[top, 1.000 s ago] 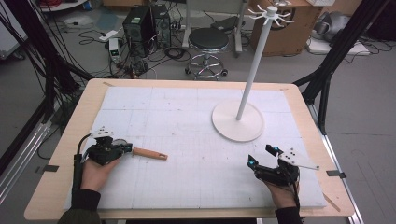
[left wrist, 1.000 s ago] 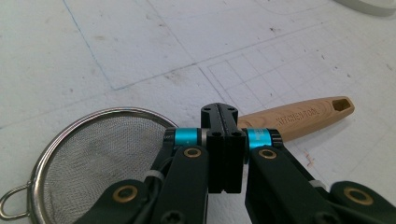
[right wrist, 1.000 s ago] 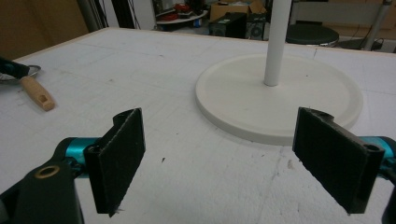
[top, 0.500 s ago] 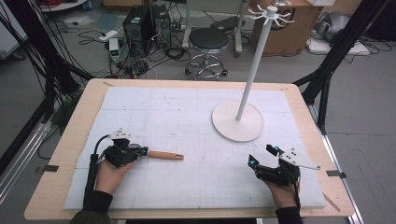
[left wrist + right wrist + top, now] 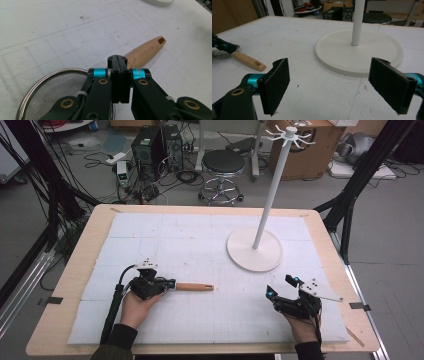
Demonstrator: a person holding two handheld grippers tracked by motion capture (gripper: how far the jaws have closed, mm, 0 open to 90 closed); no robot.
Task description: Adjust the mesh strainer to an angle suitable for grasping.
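Left gripper [image 5: 167,284]: fingers clenched on the strainer [image 5: 45,92] where its wooden handle [image 5: 194,287] begins, left of the stand [image 5: 255,250].
Right gripper [image 5: 282,287]: fingers released, near the stand's base.

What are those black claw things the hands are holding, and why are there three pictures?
Each hand holds a pinching tool called a gripper. One picture is taken from a camera up high, looking down on the table. The other two come from little cameras riding on the grippers, so you look along their black jaws.

The left gripper is pinched shut on a sieve: a round metal mesh bowl with a wooden handle that sticks out toward the middle of the table. In the left gripper view the mesh sits under the jaws and the handle points away.

The right gripper is open and holds nothing.

Farther back on the white mat stands a tall white stand with a round foot and small hooks on top.
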